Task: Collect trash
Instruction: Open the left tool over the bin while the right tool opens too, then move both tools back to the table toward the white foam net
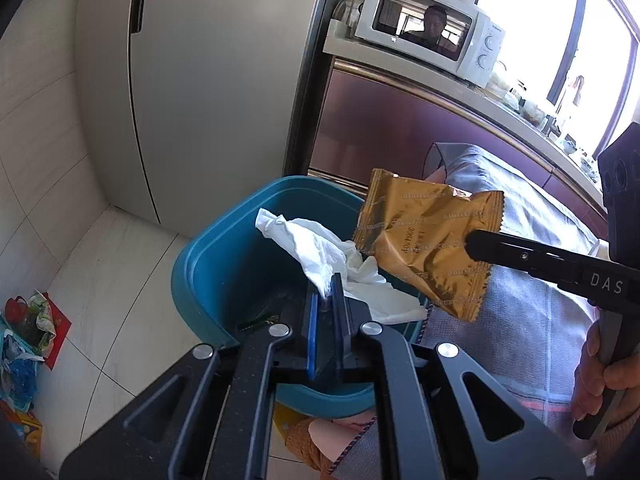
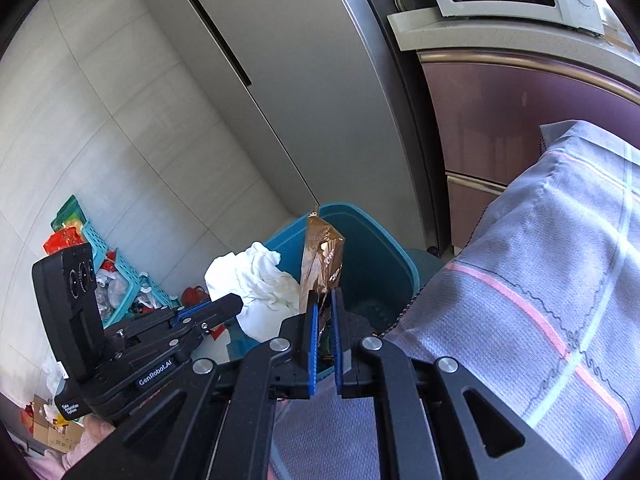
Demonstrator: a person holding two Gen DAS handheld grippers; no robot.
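- Here, the clearest writing is on the tools: the right gripper (image 1: pixel 474 244), seen from the left wrist view, carries white letters "DAS" on its black body, and the left gripper (image 2: pixel 236 303), seen from the right wrist view, reads "GenRobot.AI" along its side, with a smaller label lower down too small to read.
- The gold snack wrapper (image 1: pixel 430 240) bears a repeating pale pattern of brand words that I cannot make out, plus a dark stamped code printed sideways, also not legible.
- The white microwave (image 1: pixel 430 26) on the counter has a small brand mark above its two dials, too tiny to read.
- The right gripper reaches in from the right edge of the left wrist view, angled downward, its jaws pinched tight on the lower edge of the wrapper; a hand (image 1: pixel 600 376) grips its handle beside a grey checked cloth (image 1: pixel 532 320).
- In the right wrist view the wrapper (image 2: pixel 322 256) stands edge-on between the blue pads (image 2: pixel 312 344), directly over the blue bin (image 2: pixel 372 248).
- The left gripper (image 1: pixel 326 292) also points down, jaws closed on a crumpled white tissue (image 1: pixel 320 252) that drapes over the bin's (image 1: pixel 208 264) rim.
- Wrapper and tissue hang close together above the bin's opening; whether they touch is unclear.
- A teal basket (image 2: pixel 100 248) of mixed litter sits on the tiled floor, well apart from the bin.
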